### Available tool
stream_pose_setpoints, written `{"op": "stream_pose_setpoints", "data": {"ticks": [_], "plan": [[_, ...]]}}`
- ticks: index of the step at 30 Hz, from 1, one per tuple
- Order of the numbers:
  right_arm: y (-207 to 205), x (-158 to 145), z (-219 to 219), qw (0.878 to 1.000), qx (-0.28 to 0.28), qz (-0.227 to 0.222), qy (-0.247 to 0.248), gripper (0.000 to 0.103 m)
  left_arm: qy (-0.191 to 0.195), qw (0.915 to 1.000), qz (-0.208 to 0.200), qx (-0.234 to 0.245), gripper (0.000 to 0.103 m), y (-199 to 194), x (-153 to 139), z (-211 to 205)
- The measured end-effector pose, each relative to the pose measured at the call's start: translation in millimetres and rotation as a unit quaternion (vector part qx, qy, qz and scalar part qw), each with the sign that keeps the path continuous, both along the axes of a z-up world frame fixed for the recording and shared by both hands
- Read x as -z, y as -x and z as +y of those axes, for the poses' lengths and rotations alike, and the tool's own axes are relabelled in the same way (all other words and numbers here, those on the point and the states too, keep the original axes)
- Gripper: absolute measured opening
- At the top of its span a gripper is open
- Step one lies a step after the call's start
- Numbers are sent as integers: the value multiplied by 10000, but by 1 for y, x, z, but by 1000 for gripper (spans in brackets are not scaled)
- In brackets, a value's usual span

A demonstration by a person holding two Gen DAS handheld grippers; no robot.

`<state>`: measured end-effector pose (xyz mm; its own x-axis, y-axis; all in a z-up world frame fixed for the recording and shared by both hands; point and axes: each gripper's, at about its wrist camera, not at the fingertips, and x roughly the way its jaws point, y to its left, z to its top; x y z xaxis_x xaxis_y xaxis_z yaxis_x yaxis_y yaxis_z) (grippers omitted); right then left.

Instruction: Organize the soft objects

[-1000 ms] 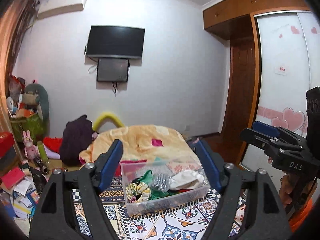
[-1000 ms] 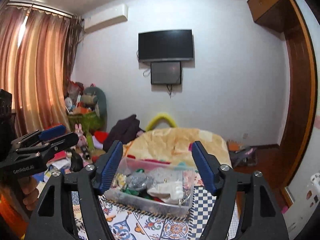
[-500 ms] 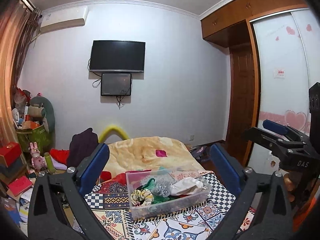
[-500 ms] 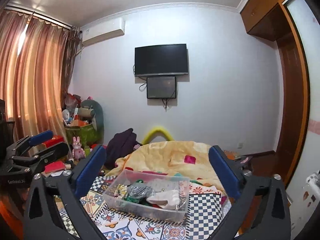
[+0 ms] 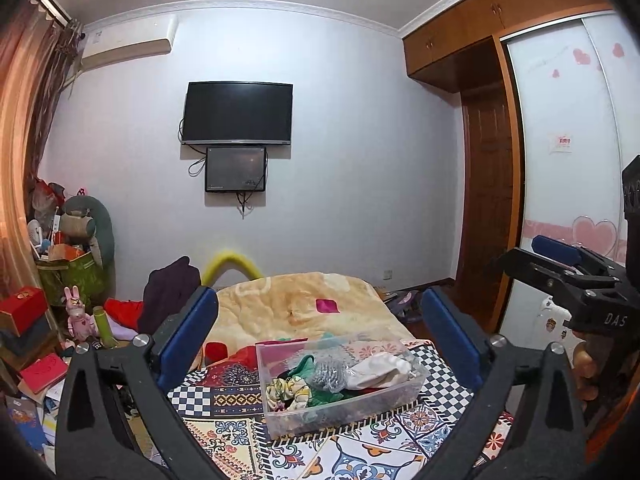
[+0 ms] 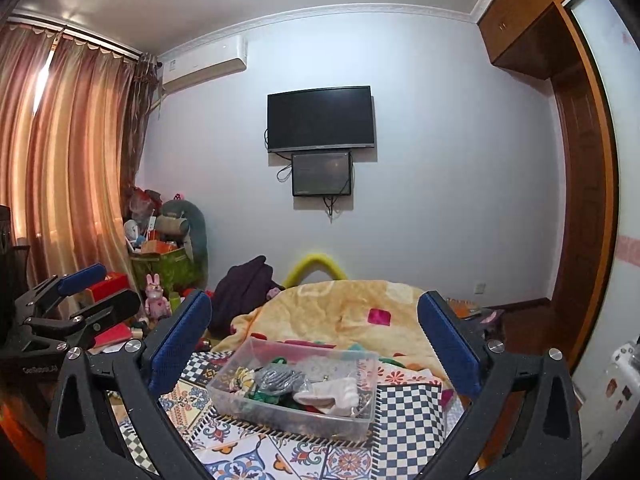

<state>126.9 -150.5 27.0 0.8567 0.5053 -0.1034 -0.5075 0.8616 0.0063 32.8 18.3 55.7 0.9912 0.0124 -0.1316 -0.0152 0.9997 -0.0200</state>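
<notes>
A clear plastic bin [image 5: 404, 394] [image 6: 256, 400] sits on a patterned cloth on the bed. It holds soft items: a white sock [image 5: 380, 366] [image 6: 336, 394], a grey mesh scrubber [image 5: 329, 372] [image 6: 278, 378], a patterned scrunchie [image 5: 286, 390] [image 6: 242, 378] and green fabric [image 5: 304, 364]. My left gripper [image 5: 320, 330] is open and empty, held above and short of the bin. My right gripper [image 6: 314, 326] is also open and empty, likewise short of the bin. Each gripper shows at the side of the other's view: the right one [image 5: 560, 260], the left one [image 6: 80, 284].
A yellow blanket [image 5: 300, 304] covers the bed beyond the bin. Dark clothing [image 5: 170, 292] and a yellow foam arch [image 5: 232, 264] lie at its far end. Boxes, toys and a green bag [image 5: 76, 276] crowd the floor at left. A wardrobe [image 5: 568, 160] stands at right.
Both grippers have opened wider and tilted up, so the bin sits lower in both views and more wall and ceiling show.
</notes>
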Motion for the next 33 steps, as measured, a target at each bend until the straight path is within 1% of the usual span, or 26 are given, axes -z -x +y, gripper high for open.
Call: {"op": "stream_pose_setpoints", "data": {"ticks": [11, 33], "plan": [[7, -2, -1, 10000, -40, -27, -16, 103, -28, 10000, 43, 17, 103, 1, 2, 0], [6, -3, -1, 10000, -50, -13, -33, 103, -8, 10000, 81, 55, 103, -1, 2, -3]]}}
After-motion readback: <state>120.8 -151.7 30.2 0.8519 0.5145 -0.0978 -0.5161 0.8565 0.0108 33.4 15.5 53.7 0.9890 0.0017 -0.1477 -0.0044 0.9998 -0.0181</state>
